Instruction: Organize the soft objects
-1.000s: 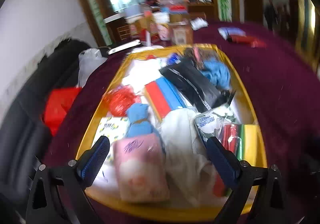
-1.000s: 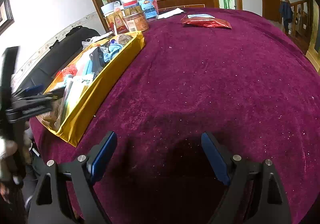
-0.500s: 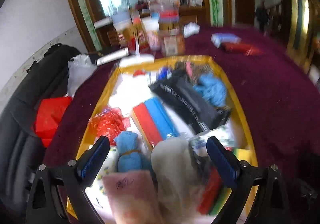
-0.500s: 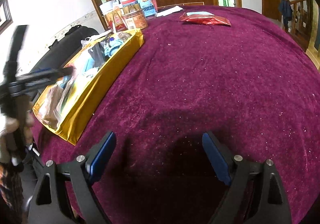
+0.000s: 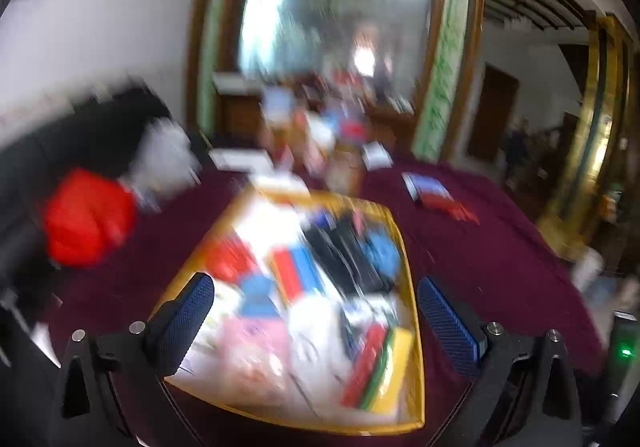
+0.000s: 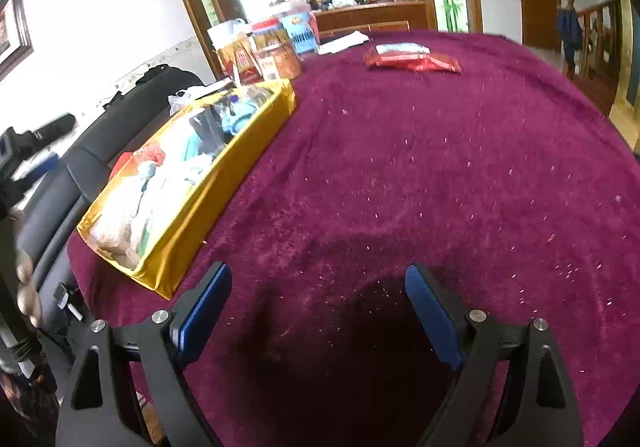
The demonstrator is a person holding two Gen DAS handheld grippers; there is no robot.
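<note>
The left gripper [image 5: 316,317], its blue-padded jaws spread wide and holding nothing, hangs over the near end of the shallow yellow rectangular tray [image 5: 412,279], which is heaped with blurred soft things: a pink pouch [image 5: 256,343] at 6 o'clock, a light-blue fabric bundle [image 5: 382,253] toward 1 o'clock. The right gripper [image 6: 318,307], likewise spread and empty, hovers above bare maroon velvet tablecloth [image 6: 440,167], the tray at its 10 o'clock and a flat red snack packet [image 6: 412,61] at 12 o'clock.

The right gripper [image 6: 318,311] hangs with jaws spread over the maroon-covered counter [image 6: 420,167], gripping nothing. A yellow tray [image 6: 208,203] of soft items sits at frame left; a red packet [image 6: 412,61] lies upper centre.
</note>
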